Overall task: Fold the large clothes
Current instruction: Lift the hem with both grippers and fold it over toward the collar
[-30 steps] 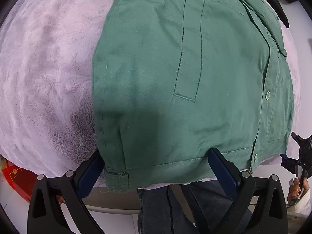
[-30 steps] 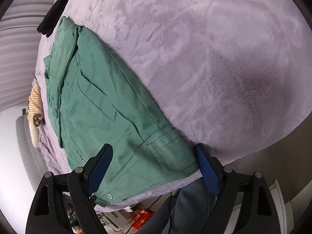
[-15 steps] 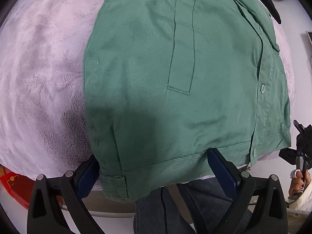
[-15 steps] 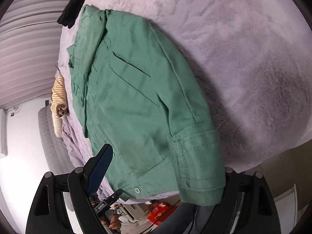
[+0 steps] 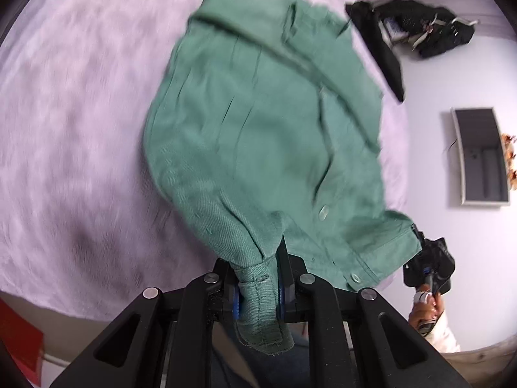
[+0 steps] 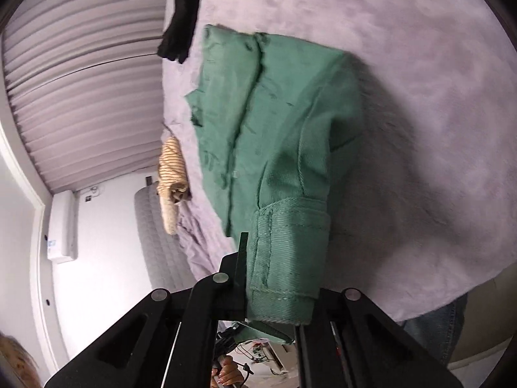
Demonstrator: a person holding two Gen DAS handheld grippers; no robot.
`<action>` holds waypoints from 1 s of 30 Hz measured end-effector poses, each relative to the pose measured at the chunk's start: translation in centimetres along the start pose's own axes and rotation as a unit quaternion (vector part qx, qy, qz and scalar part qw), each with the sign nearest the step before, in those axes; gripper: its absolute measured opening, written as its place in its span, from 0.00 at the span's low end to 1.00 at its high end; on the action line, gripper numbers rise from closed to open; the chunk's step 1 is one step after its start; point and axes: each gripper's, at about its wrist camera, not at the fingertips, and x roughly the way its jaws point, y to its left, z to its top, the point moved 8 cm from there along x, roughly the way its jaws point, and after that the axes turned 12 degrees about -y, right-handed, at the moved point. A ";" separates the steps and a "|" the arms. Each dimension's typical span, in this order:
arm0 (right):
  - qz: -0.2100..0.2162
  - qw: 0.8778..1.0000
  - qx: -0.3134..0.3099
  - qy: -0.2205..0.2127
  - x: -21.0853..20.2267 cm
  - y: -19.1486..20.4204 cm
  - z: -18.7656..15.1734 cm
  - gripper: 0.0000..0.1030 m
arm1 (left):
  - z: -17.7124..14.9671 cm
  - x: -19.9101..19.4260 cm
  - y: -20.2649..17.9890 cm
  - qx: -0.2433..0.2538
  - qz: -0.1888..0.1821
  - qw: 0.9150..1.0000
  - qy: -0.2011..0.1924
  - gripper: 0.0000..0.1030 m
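The green shirt (image 5: 258,135) lies on a soft purple blanket (image 5: 80,129), with its near end lifted up off the blanket. Its collar end is the far end, and its buttons (image 5: 323,212) run down the side nearer the white floor. The picture from the left wrist is a bit blurry.

The left tool (image 5: 258,294) is closed tight on a cuff (image 5: 258,304) at the near corner of the shirt. The cuff is squeezed between the two blue pads (image 5: 236,304), and a bit of it hangs out below them. The cloth bunches up just past the tool.

The right tool (image 6: 278,287) is closed on the other near corner of the shirt, where a thick folded cuff (image 6: 287,258) sits between its black fingers (image 6: 240,258). In the left wrist view the right tool (image 5: 429,268) shows at the shirt's far hem corner, held by a hand (image 5: 426,310).

Past the collar end of the shirt, a black piece of clothing (image 6: 181,16) lies on the blanket. Beside the shirt, on its button side, there is a striped tan cloth (image 6: 173,168) at the blanket's edge. A gray tray (image 5: 481,158) sits on the floor well apart from the shirt, and a pile of black things (image 5: 420,29) lies past it. A red box (image 5: 19,342) shows under the near blanket edge
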 end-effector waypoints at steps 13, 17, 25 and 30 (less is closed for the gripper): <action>0.066 0.991 -0.112 0.042 12.5 17.5 12.8 0.06 | 26.9 3.0 -6.1 0.030 0.042 0.989 -0.141 0.17; 0.033 0.992 -0.115 0.049 18.5 17.8 16.6 0.06 | 31.6 7.9 -5.3 0.028 0.075 0.987 -0.138 0.17; -0.063 0.994 -0.087 0.035 25.6 12.7 20.8 0.10 | 33.0 14.4 -0.8 0.036 0.159 0.984 -0.077 0.33; -0.074 0.991 -0.114 0.012 25.0 14.0 21.6 0.84 | 34.1 11.5 -0.7 0.084 0.212 0.966 -0.122 0.91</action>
